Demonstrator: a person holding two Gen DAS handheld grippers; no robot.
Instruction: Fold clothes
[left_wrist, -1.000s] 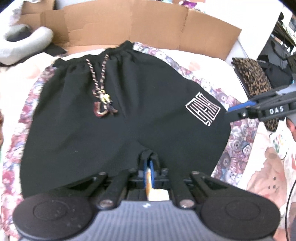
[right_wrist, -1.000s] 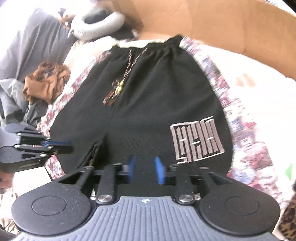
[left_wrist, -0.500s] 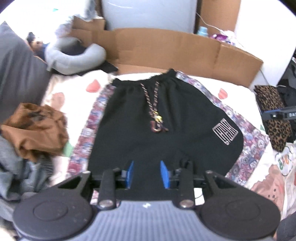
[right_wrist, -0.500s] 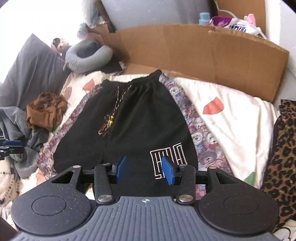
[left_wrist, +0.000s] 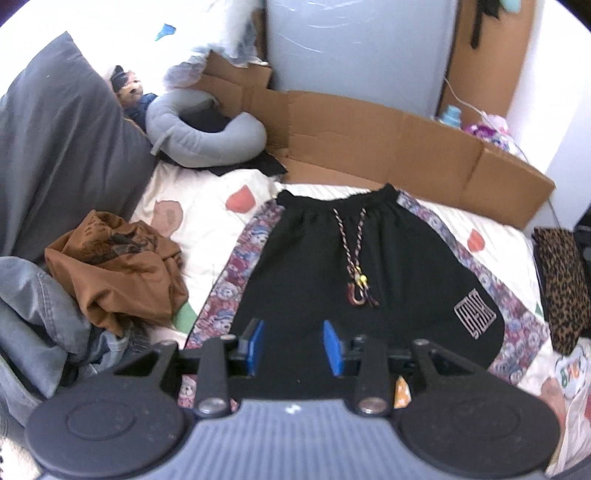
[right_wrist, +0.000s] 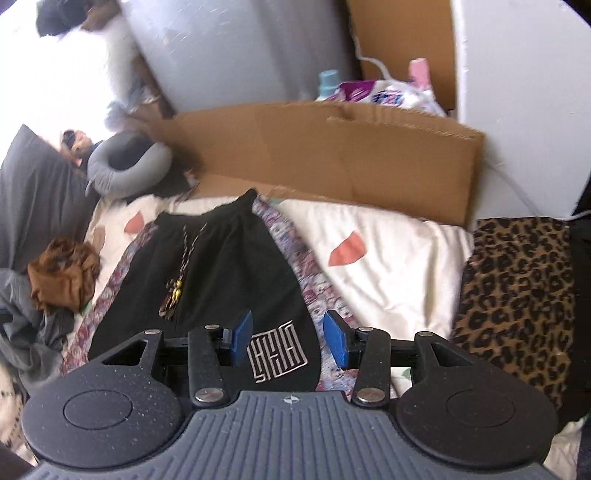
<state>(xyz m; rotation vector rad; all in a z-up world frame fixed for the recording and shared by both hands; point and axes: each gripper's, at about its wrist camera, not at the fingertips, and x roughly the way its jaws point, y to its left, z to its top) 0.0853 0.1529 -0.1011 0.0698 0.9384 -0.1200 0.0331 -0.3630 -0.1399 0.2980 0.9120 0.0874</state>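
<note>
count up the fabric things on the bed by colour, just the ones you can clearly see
black: 1, shorts
brown: 1, crumpled garment
grey: 2, neck pillow and big pillow
blue-grey denim: 1, heap
leopard print: 1, cloth
total: 6

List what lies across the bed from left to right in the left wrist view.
Jeans → brown garment → black shorts → leopard-print cloth.
</note>
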